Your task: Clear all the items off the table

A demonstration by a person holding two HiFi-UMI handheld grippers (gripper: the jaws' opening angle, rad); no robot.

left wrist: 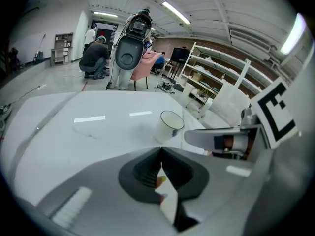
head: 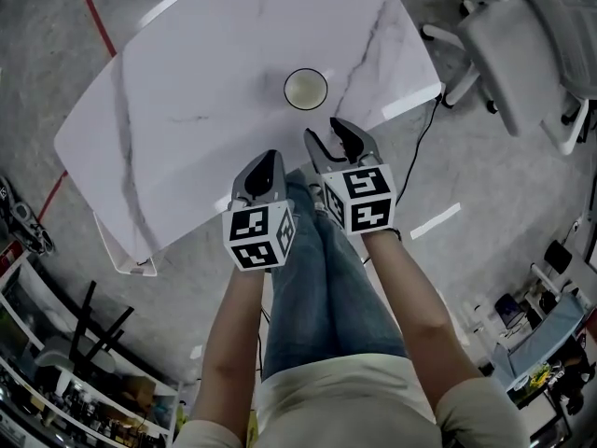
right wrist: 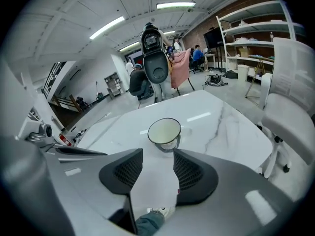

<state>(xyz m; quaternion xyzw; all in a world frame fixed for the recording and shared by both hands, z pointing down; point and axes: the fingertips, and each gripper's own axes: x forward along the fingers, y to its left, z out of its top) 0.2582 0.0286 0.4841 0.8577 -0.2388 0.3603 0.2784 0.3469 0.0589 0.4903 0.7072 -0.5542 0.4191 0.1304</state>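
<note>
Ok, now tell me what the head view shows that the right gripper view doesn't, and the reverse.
Head view only: the person's jeans and a red floor line.

Right gripper view only: ceiling lights, wall shelves and people in the background.

Both: the white cup on the marble table, the white chair, and the right hand-held gripper, jaws apart with nothing between them.

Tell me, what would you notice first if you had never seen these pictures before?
A lone white cup with a dark rim stands on the white marble table, near the edge closest to the person. Just short of it hang two grippers with black-and-white marker cubes: the right gripper points at the cup with its fingers apart, while the left gripper beside it has its fingers shut.
</note>
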